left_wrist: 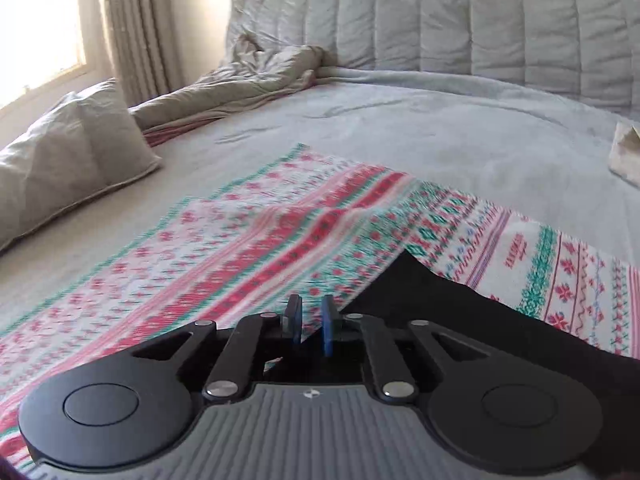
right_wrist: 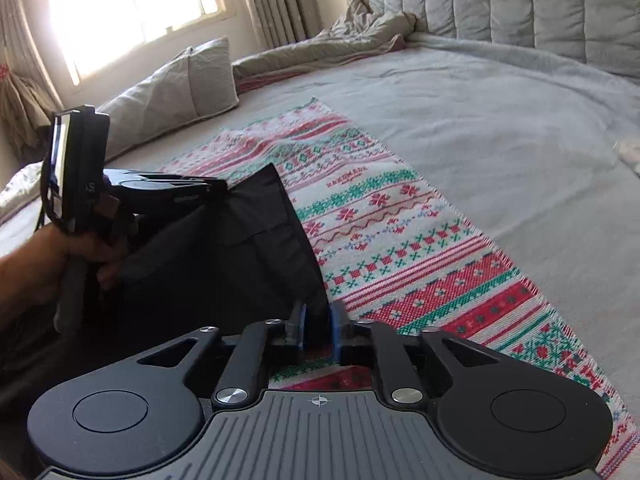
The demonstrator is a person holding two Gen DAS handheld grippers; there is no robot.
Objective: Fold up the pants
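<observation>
**Both grippers pinch the black pants over the patterned cloth**

Nearest, the right gripper (right_wrist: 318, 330) pinches a pants (right_wrist: 224, 248) edge; the left gripper (left_wrist: 311, 322) grips another edge, its hand (right_wrist: 52, 264) upright round the handle. Pants lie lifted on the patterned cloth (right_wrist: 400, 240), bed (right_wrist: 500, 120) beyond.

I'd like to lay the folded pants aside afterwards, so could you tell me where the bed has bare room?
The grey bedspread lies bare between the patterned cloth and the quilted headboard. It is crowded toward the window: pillow, rumpled blanket. The black pants and both grippers fill the near edge.
</observation>
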